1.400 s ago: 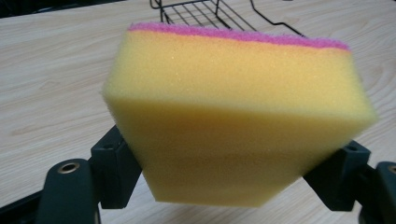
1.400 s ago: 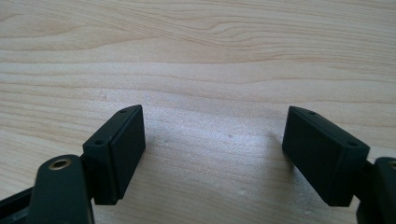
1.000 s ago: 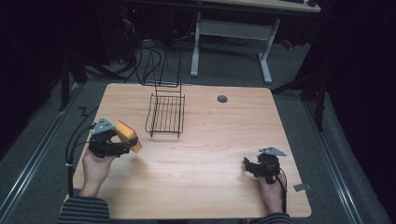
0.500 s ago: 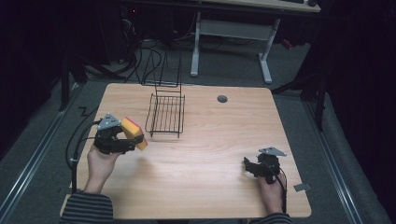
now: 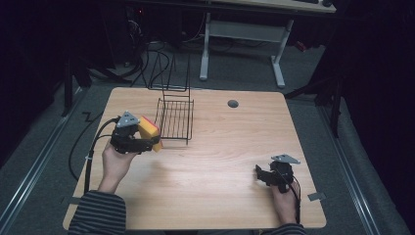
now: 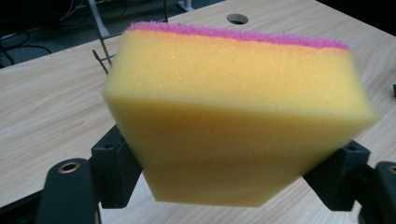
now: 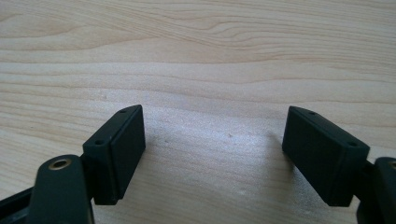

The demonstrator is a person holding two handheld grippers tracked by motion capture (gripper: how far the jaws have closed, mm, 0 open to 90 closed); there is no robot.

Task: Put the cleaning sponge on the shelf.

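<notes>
Item: sponge (image 6: 233, 116), pinched in my left gripper (image 5: 147, 142), raised beside wire rack (image 5: 174, 120) for loading. Right gripper (image 5: 262, 175): jaws spread, empty, parked on table (image 5: 220, 147).

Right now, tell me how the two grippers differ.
The left gripper is shut on a yellow sponge with a pink top layer; the right gripper stands open with nothing between its jaws. The left is beside the wire rack; the right is near the table's front right corner. Both are black and hand-held.
</notes>
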